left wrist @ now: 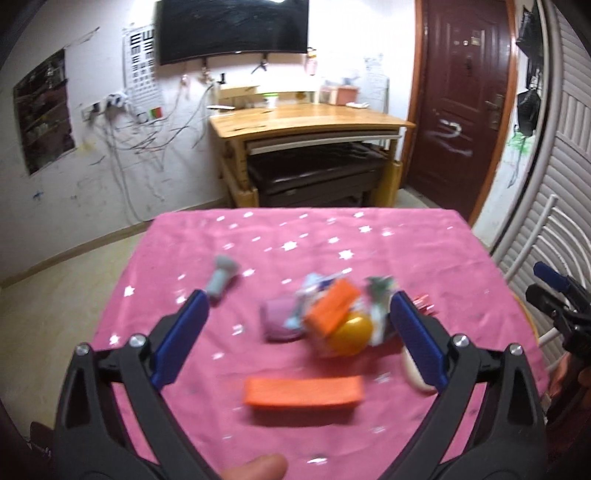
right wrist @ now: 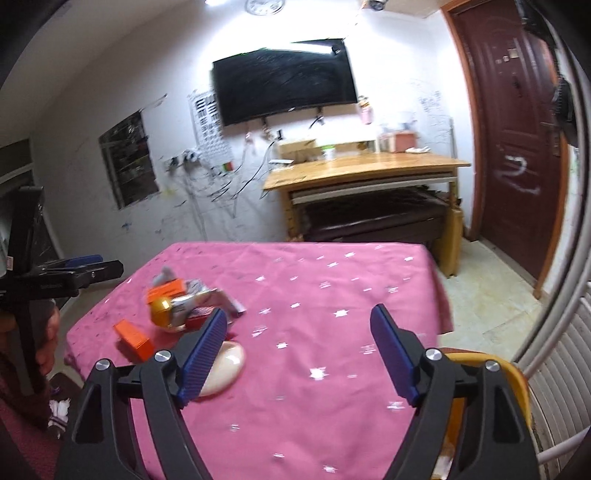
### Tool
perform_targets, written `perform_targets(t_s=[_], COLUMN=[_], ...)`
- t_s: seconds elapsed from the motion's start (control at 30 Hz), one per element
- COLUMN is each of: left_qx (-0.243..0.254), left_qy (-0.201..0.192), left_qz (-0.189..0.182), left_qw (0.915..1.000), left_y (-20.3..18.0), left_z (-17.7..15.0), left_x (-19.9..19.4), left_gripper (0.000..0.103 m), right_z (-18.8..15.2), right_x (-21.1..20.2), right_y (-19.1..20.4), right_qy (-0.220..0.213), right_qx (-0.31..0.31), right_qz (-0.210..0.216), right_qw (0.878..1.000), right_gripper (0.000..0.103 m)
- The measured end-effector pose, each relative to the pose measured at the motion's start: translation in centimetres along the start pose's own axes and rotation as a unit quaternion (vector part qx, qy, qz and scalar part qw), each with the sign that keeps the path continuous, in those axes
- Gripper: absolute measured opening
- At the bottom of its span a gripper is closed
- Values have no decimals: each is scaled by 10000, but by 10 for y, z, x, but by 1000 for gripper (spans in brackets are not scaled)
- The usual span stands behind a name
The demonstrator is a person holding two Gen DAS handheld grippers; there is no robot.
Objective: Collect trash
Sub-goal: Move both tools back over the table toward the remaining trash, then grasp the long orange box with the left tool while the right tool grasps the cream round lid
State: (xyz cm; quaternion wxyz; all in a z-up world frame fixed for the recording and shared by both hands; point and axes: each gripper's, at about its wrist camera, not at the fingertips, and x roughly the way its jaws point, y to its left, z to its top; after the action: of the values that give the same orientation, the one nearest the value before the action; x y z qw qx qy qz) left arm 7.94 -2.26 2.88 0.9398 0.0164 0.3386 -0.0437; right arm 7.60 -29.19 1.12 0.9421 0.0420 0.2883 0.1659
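A heap of trash lies on the pink star-print tablecloth (left wrist: 332, 236): an orange box (left wrist: 332, 308), a yellow ball (left wrist: 352, 334), crumpled wrappers (left wrist: 380, 295) and a purple piece (left wrist: 280, 319). A long orange box (left wrist: 303, 393) lies nearer, and a grey object (left wrist: 221, 275) lies at the left. My left gripper (left wrist: 295, 336) is open and empty above the heap. My right gripper (right wrist: 299, 347) is open and empty over the cloth (right wrist: 332, 288), right of the heap (right wrist: 184, 299). A pale oval dish (right wrist: 227, 363) lies beside its left finger.
A wooden desk (left wrist: 306, 122) stands beyond the table, with a dark TV (left wrist: 232, 29) on the wall above and a brown door (left wrist: 461, 92) to the right. A yellow bin or seat (right wrist: 480, 369) is at the table's right edge. White slatted chair backs stand on the right.
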Motion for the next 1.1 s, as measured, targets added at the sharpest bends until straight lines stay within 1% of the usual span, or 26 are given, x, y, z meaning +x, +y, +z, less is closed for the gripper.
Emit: perform_targets(t_s=[0.07,0.17,0.2,0.27,0.33,0.43,0.57,0.67,0.8,0.87,0.97,1.1], left_qx=[0,86,140,271,464,701,806,916,889,886,896,722], left_qy=[31,28,38,51,34,106,266,349,370,384,426,549], left_qz=[47,-42,-119,-248,-369,-360,-355,-271,-328,-310,-367,-555], left_qw=[10000,10000,9998,9993,9982,9968,9958,9948,9948,9948,9944,9943], left_y=[13,21,20,18,15,7,-2,-11,-17,-20,-22,-20], left_z=[-8,-22,-26,-32,-39,-50,-62,-67,-68,-68,-69,-67], left_x=[0,-3,-2,1,3,9,18,25,29,30,31,37], left_gripper=[94,95,96,96,96,96,96,96,97,97,97,96], right_z=[-1,-5,-6,-8,-10,-15,-23,-27,-31,-31,-31,-30], right_x=[9,19,22,27,32,39,52,60,65,66,70,76], right_y=[15,34,38,47,53,61,76,86,93,94,96,95], right_qy=[131,317,351,439,521,676,903,1048,1208,1227,1329,1464], right_qx=[-102,-266,-297,-346,-399,-478,-627,-753,-880,-951,-1010,-1071], right_qz=[65,197,213,263,310,386,474,410,249,238,197,70], right_qw=[9998,9989,9987,9981,9974,9958,9928,9908,9885,9876,9858,9834], right_gripper=[74,76,78,83,85,86,88,88,88,88,88,88])
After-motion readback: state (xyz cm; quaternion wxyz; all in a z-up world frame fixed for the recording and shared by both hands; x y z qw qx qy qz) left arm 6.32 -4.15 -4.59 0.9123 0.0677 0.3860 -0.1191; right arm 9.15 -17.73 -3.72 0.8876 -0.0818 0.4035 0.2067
